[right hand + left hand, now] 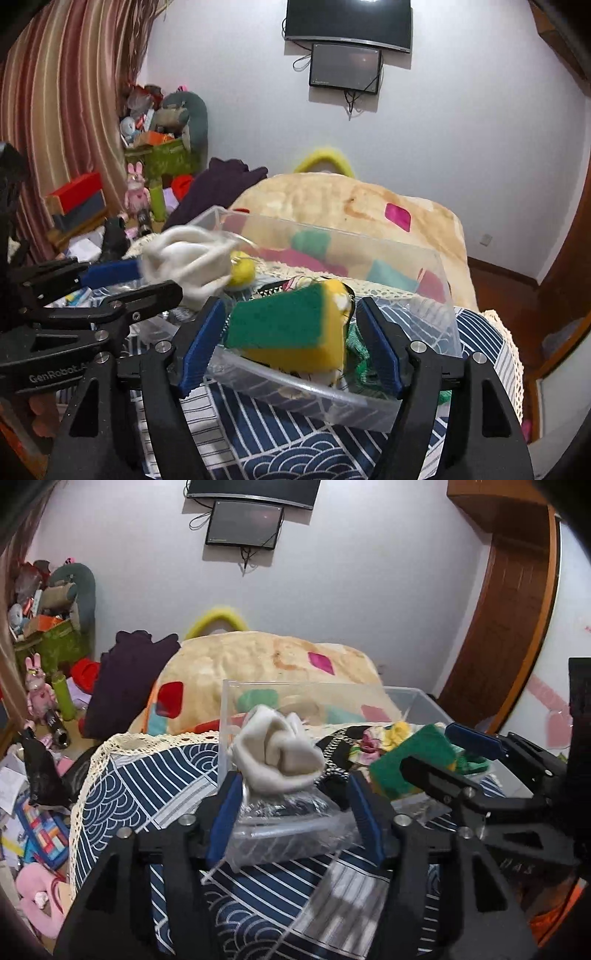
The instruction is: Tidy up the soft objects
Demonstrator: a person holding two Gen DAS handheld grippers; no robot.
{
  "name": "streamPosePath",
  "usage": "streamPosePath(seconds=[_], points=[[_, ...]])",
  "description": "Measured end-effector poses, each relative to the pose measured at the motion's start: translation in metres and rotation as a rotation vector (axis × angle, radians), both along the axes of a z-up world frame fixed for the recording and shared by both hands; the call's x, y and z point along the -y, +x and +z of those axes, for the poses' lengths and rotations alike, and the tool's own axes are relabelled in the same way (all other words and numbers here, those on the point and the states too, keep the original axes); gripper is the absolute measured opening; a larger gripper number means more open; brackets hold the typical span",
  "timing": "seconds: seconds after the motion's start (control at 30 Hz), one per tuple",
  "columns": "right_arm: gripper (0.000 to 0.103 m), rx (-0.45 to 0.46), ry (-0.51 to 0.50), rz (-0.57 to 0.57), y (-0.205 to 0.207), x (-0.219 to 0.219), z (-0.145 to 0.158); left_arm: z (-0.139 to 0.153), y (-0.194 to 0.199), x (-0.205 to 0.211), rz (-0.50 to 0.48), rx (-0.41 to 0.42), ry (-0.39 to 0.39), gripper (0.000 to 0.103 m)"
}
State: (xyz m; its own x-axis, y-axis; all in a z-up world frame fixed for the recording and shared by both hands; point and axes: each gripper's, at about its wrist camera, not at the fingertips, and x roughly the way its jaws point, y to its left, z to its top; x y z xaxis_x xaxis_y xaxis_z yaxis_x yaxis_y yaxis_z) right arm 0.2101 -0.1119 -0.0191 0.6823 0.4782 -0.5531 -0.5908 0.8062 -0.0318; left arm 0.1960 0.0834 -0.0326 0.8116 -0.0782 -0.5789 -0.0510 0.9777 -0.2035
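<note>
White-walled bedroom, bench (258, 443) under blue patterned cloth, clear plastic box (424, 280) on it, left tool (291, 797) open, cream sock (280, 753) loose between pads above box edge, right tool (291, 328) open, green-yellow sponge (288, 325) loose over box.

Left gripper (291, 794): jaws parted, blue pads angled outward, tilted downward – a pale cloth bundle (277, 753) sits between the tips, pads not visibly pressing it.
Right gripper (291, 332): jaws parted wide, same downward tilt, a sponge (288, 328) between the pads with gaps either side (no clamping seen). The two grippers sit side by side, close together.
</note>
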Motion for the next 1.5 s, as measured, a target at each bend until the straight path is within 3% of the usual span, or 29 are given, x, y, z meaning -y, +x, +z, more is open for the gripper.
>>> streamPosePath(seconds=[0.23, 0.6, 0.67, 0.73, 0.83, 0.93, 0.97, 1.07, 1.5], points=[[0.072, 0.030, 0.051, -0.011, -0.012, 0.014, 0.016, 0.018, -0.026, 0.009, 0.010, 0.065, 0.065, 0.063], [0.072, 0.138, 0.136, -0.006, -0.056, 0.043, 0.046, 0.058, -0.083, 0.026, 0.001, 0.223, 0.086, 0.064], [0.074, 0.156, 0.156, -0.004, -0.064, 0.049, 0.050, 0.064, -0.093, 0.029, 0.001, 0.251, 0.093, 0.067], [0.082, 0.168, 0.178, 0.000, -0.070, 0.055, 0.053, 0.069, -0.102, 0.033, 0.001, 0.273, 0.097, 0.076], [0.084, 0.189, 0.200, -0.001, -0.078, 0.060, 0.057, 0.073, -0.112, 0.037, -0.001, 0.293, 0.099, 0.085], [0.086, 0.205, 0.212, -0.007, -0.085, 0.065, 0.058, 0.075, -0.121, 0.041, 0.018, 0.313, 0.115, 0.101], [0.090, 0.207, 0.216, -0.005, -0.086, 0.066, 0.057, 0.074, -0.123, 0.042, 0.026, 0.319, 0.121, 0.102], [0.102, 0.224, 0.231, -0.019, -0.091, 0.074, 0.052, 0.071, -0.128, 0.045, 0.029, 0.321, 0.134, 0.103], [0.103, 0.220, 0.244, -0.062, -0.100, 0.093, 0.036, 0.054, -0.134, 0.047, 0.027, 0.313, 0.121, 0.103]])
